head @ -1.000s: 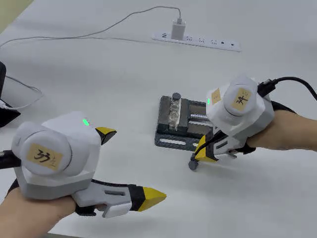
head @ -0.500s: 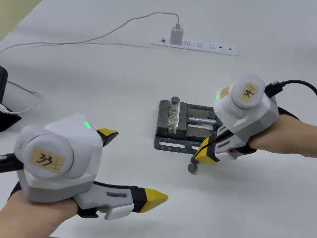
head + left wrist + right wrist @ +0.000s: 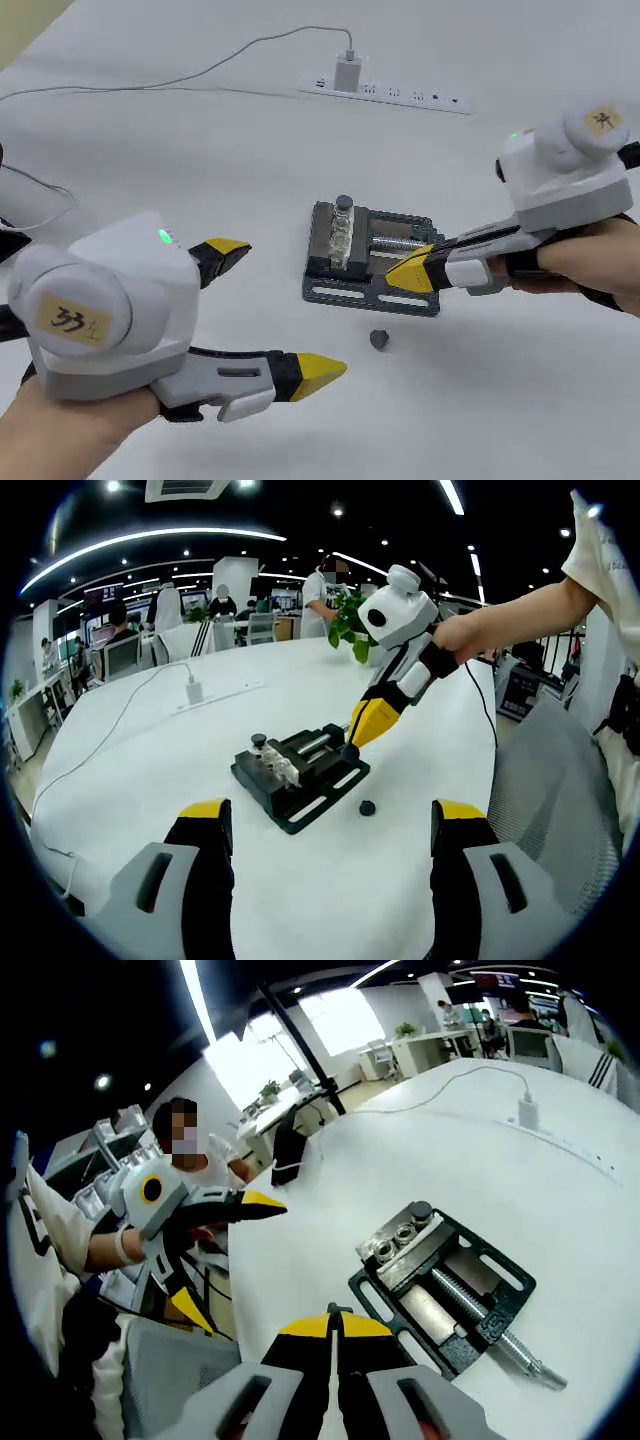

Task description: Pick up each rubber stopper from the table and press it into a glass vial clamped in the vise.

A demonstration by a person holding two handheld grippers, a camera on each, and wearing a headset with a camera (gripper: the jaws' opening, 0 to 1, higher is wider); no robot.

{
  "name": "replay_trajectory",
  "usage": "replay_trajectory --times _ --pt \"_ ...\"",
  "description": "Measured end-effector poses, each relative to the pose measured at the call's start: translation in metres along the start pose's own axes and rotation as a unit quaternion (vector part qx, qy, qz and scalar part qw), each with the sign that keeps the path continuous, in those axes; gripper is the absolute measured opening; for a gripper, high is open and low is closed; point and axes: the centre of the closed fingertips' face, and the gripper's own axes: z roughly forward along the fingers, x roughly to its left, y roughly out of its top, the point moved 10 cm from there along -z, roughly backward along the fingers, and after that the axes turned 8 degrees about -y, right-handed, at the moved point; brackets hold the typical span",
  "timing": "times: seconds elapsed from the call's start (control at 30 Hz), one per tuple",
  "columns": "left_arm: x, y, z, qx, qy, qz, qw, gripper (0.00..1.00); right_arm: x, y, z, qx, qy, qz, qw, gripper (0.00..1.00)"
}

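Observation:
A dark vise [image 3: 400, 297] stands mid-table with a short row of glass vials [image 3: 340, 240] clamped in it. The far vial carries a grey rubber stopper [image 3: 344, 203]. In the right gripper view the other vials [image 3: 392, 1238] are open-mouthed beside the stoppered one [image 3: 421, 1209]. A loose stopper [image 3: 379, 339] lies on the table just in front of the vise [image 3: 300, 775], seen too as a dark disc [image 3: 367, 807]. My right gripper [image 3: 410, 272] hovers shut and empty above the vise's near right corner. My left gripper [image 3: 275, 310] is open at the lower left, well short of the vise.
A white power strip [image 3: 385, 92] with a plugged charger and cable lies at the back of the white table. A dark object [image 3: 8, 235] sits at the left edge. People and desks fill the room beyond.
My right gripper has lifted up and to the right, away from the loose stopper, which now lies alone on the table. The left gripper has barely moved.

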Motion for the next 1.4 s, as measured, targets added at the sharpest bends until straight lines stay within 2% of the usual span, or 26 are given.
replay_trajectory --times 0.13,0.17,0.23,0.3,0.33,0.4,0.47,0.57,0.6,0.63,0.67,0.7,0.73,0.77,0.83,0.9,0.93,0.97,1.03,1.13,1.23,1.4 --pt "0.0 0.01 0.003 -0.025 -0.005 0.014 0.9996 0.72 0.01 0.001 -0.01 -0.037 0.034 0.063 0.9968 0.0" --pt "-0.001 0.013 0.004 -0.032 -0.007 0.021 0.9993 0.71 0.011 0.001 -0.013 -0.049 0.043 0.085 0.9942 0.0" --pt "-0.001 0.016 0.005 -0.038 -0.01 0.026 0.9989 0.66 0.009 0.002 -0.017 -0.062 0.056 0.109 0.9906 0.0" --pt "-0.002 0.019 0.007 -0.044 -0.016 0.032 0.9984 0.63 0.008 0.003 -0.022 -0.078 0.072 0.147 0.9835 0.0" --pt "-0.003 0.021 0.008 -0.048 -0.02 0.036 0.998 0.61 0.008 0.003 -0.024 -0.086 0.089 0.169 0.9779 0.0" --pt "-0.004 0.025 0.009 -0.055 -0.026 0.041 0.9973 0.58 0.01 0.002 -0.027 -0.094 0.102 0.193 0.9714 0.0" --pt "-0.006 0.027 0.011 -0.06 -0.033 0.04 0.9968 0.55 0.011 -0.001 -0.028 -0.099 0.107 0.206 0.9678 0.0" --pt "-0.008 0.032 0.012 -0.072 -0.042 0.047 0.9954 0.48 0.018 -0.006 -0.029 -0.102 0.132 0.248 0.9543 0.0" --pt "-0.009 0.033 0.013 -0.075 -0.048 0.047 0.9949 0.46 0.023 -0.008 -0.029 -0.102 0.145 0.266 0.9475 0.0" --pt "-0.01 0.034 0.014 -0.077 -0.052 0.048 0.9945 0.44 0.023 -0.009 -0.029 -0.111 0.143 0.274 0.9447 0.0" --pt "-0.011 0.035 0.015 -0.079 -0.055 0.052 0.994 0.42 0.025 -0.01 -0.03 -0.114 0.152 0.292 0.9372 0.0" --pt "-0.012 0.035 0.016 -0.08 -0.058 0.055 0.9936 0.41 0.026 -0.011 -0.03 -0.117 0.161 0.302 0.9322 0.0" --pt "-0.013 0.036 0.016 -0.083 -0.063 0.058 0.9929 0.38 0.026 -0.012 -0.031 -0.126 0.17 0.328 0.9208 0.0" --pt "-0.014 0.037 0.017 -0.084 -0.066 0.058 0.9926 0.36 0.026 -0.013 -0.031 -0.128 0.174 0.339 0.9155 0.0" --pt "-0.016 0.038 0.018 -0.087 -0.073 0.063 0.9916 0.31 0.03 -0.016 -0.03 -0.135 0.18 0.352 0.9085 0.0" --pt "-0.017 0.038 0.019 -0.089 -0.078 0.064 0.9909 0.27 0.032 -0.018 -0.031 -0.136 0.2 0.379 0.893 0.0" --pt "-0.017 0.039 0.02 -0.09 -0.081 0.064 0.9906 0.24 0.033 -0.02 -0.031 -0.138 0.2 0.381 0.8922 0.0" --pt "-0.018 0.039 0.02 -0.092 -0.084 0.064 0.9902 0.23 0.034 -0.021 -0.031 -0.139 0.202 0.393 0.886 0.0" --pt "-0.019 0.04 0.021 -0.095 -0.089 0.065 0.9894 0.19 0.036 -0.025 -0.029 -0.135 0.207 0.399 0.883 0.0" --pt "-0.02 0.042 0.023 -0.099 -0.096 0.064 0.9884 0.14 0.04 -0.028 -0.028 -0.133 0.222 0.432 0.864 0.0" --pt "-0.021 0.042 0.024 -0.102 -0.101 0.065 0.9876 0.11 0.044 -0.032 -0.026 -0.132 0.218 0.431 0.8658 0.0" --pt "-0.022 0.042 0.025 -0.1 -0.107 0.064 0.9872 0.06 0.045 -0.033 -0.027 -0.133 0.223 0.438 0.861 0.0"
